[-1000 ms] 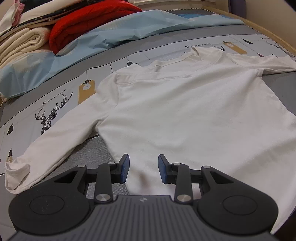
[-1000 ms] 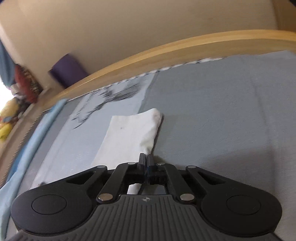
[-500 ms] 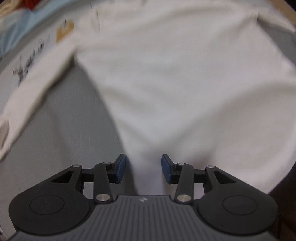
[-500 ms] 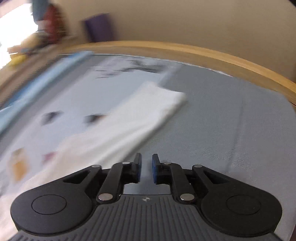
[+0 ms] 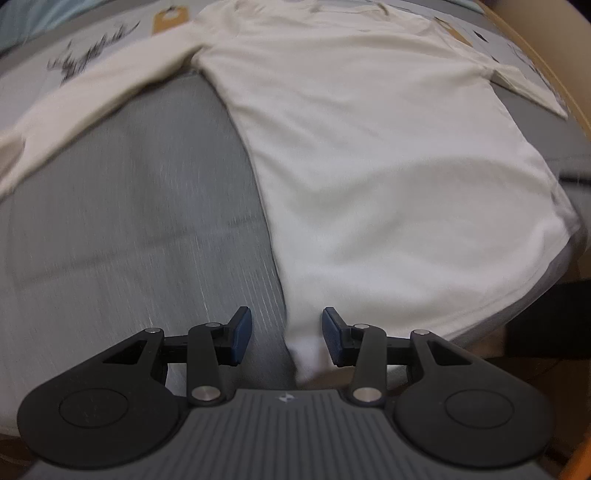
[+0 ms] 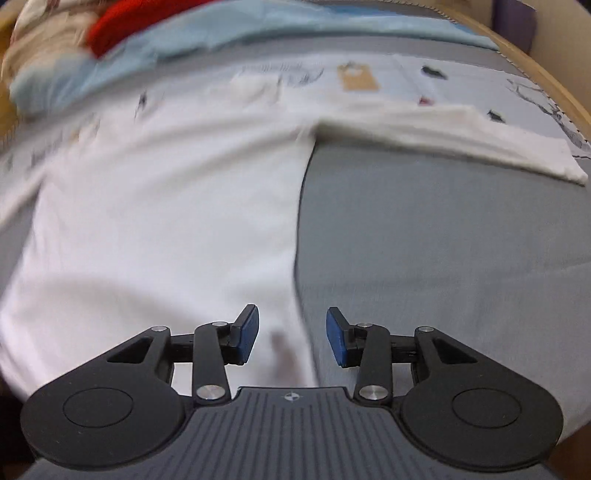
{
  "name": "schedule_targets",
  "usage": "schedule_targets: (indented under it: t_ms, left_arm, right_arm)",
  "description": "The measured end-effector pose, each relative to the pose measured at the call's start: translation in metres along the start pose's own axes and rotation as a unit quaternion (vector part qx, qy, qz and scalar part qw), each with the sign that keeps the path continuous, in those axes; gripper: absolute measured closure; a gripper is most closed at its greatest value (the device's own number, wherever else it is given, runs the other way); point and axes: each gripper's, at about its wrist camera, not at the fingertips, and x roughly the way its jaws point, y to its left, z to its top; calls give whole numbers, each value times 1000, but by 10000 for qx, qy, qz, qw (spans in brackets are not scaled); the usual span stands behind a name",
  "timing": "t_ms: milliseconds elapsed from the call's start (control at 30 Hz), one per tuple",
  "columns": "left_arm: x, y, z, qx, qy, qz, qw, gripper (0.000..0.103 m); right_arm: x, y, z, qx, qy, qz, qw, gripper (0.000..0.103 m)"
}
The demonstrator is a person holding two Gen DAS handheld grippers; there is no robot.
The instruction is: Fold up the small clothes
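In the left wrist view, the left gripper points steeply down at a bed covered by a grey sheet. A white long-sleeved shirt lies spread flat on the sheet, its collar at the far end and its sleeves stretched out to both sides. The shirt's lower left corner lies in the gap between the blue pads, but they stand well apart and do not press on it, so the gripper holds nothing. Its jaws have just been opening.

In the right wrist view, the right gripper hangs over the opposite lower corner of the shirt. The shirt's side edge runs up between the fingers, with the grey sheet on the right. The jaws have just been opening and stand about half apart, gripping nothing. One sleeve lies straight across the sheet. Farther off are a light blue blanket and something red, blurred.
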Motion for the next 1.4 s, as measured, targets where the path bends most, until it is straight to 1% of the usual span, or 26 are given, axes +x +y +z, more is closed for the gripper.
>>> schedule_targets:
  t_ms: [33, 100, 167, 267, 333, 367, 400, 433, 467, 500, 533, 667, 733, 800, 867, 900, 967, 1067, 1100, 1133, 1167, 1200, 1233, 1300, 1367, 1400]
  left_arm:
    - [4, 1, -3, -151, 76, -5, 9999, 56]
    - [13, 1, -11, -450, 251, 166, 9985, 56]
    - [16, -2, -17, -597, 171, 300, 9976, 56]
    - [12, -3, -23, -971, 78, 307, 9948, 59]
    - [9, -7, -26, -968, 35, 374, 9946, 74]
    - [7, -9, -26, -933, 14, 339, 9951, 85]
    - [6, -11, -26, -899, -4, 310, 9955, 91]
    - [5, -13, -27, -850, -30, 348, 9958, 92]
    - [3, -15, -28, -808, -55, 395, 9959, 95]
    - [1, -16, -29, -801, -86, 422, 9959, 96]
    - [-2, -17, -30, -823, -136, 430, 9956, 96]
    - [-28, -14, -35, -1107, -509, 236, 9923, 96]
    - [-32, -15, -42, -1133, -397, 346, 9922, 97]
    - [-23, -20, -46, -997, -57, 591, 9932, 97]
    - [-17, -23, -49, -831, 118, 745, 9937, 97]
    - [-16, -25, -49, -758, 112, 803, 9938, 97]
    - [-15, -28, -46, -731, 70, 769, 9943, 96]
    - [-18, -30, -46, -693, 7, 677, 9953, 94]
    - [-19, -31, -46, -654, -59, 704, 9954, 92]
    - [-21, -33, -45, -604, -163, 781, 9950, 90]
    - [-22, -36, -44, -541, -308, 891, 9941, 86]
    - [-26, -39, -42, -491, -471, 970, 9930, 85]
    - [-31, -42, -41, -468, -628, 947, 9924, 85]
    - [-34, -47, -39, -410, -769, 741, 9934, 85]
    - [-29, -56, -37, -320, -727, 558, 9953, 84]
    - [-21, -58, -36, -290, -563, 519, 9966, 80]
  right_arm:
    - [3, 2, -7, 127, 109, -47, 9998, 61]
    - [4, 2, -16, 572, 216, -96, 9981, 61]
    - [4, 1, -26, 896, 210, -264, 9954, 61]
    - [5, 2, -43, 1093, 289, -679, 9913, 61]
    - [6, -3, -51, 1312, 352, -782, 9876, 61]
    - [5, -5, -53, 1348, 343, -795, 9871, 61]
    - [4, -4, -56, 1333, 338, -796, 9873, 61]
    - [3, -2, -58, 1268, 344, -788, 9882, 62]
    - [3, -1, -60, 1200, 357, -772, 9891, 66]
    - [1, 0, -61, 1144, 354, -727, 9901, 86]
    - [-1, 1, -61, 1136, 347, -645, 9908, 96]
    - [-27, 2, -59, 1307, -71, -597, 9896, 97]
    - [-38, -2, -60, 1489, -168, -618, 9868, 97]
    - [-37, -5, -64, 1607, -11, -678, 9847, 97]
    - [-25, -5, -69, 1543, 296, -874, 9837, 97]
    - [-18, -3, -71, 1441, 441, -973, 9838, 97]
    - [-14, 2, -71, 1284, 503, -1078, 9846, 97]
    - [-16, 11, -69, 1061, 407, -1259, 9855, 96]
    - [-17, 13, -69, 1000, 371, -1364, 9849, 96]
    - [-20, 15, -70, 924, 290, -1598, 9824, 96]
    - [-23, 17, -70, 903, 135, -1792, 9796, 93]
    - [-30, 18, -68, 961, -144, -1819, 9785, 89]
    - [-41, 17, -71, 1005, -372, -1735, 9790, 88]
    - [-50, 22, -67, 887, -716, -1547, 9814, 88]
    - [-47, 31, -65, 680, -729, -1258, 9870, 84]
    - [-41, 34, -67, 622, -579, -1064, 9907, 77]
